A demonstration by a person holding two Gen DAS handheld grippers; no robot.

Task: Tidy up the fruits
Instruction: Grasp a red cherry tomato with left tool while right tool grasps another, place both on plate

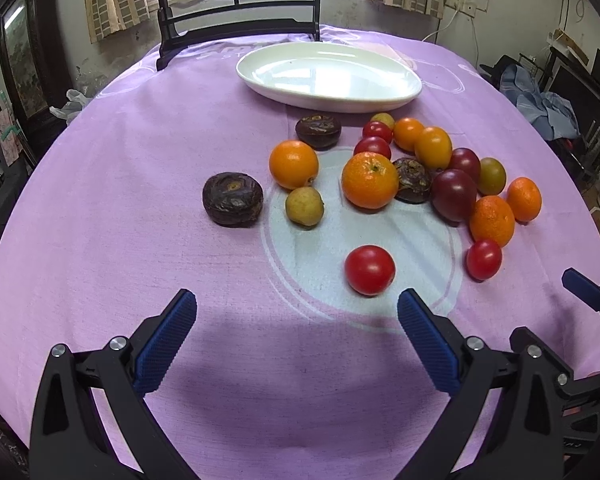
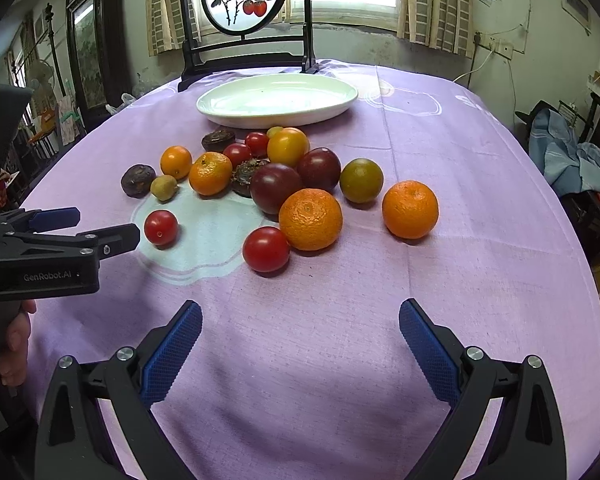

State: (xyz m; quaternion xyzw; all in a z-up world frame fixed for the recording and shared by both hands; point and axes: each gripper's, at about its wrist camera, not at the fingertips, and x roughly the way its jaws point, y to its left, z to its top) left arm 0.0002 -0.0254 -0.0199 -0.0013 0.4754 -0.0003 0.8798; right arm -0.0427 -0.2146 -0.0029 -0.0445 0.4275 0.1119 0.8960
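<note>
Tomato [image 1: 369, 270] just beyond left gripper [image 1: 298, 312] fingers [image 1: 424, 340] (spread)

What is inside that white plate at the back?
Nothing: the white plate shows only bare glaze and window reflections. All the fruit lies on the cloth in front. What its underside covers cannot be seen.

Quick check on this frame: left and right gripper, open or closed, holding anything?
Left gripper: open, holding nothing, above the purple tablecloth.
Right gripper: open, holding nothing; fruits lie ahead of it.
</note>
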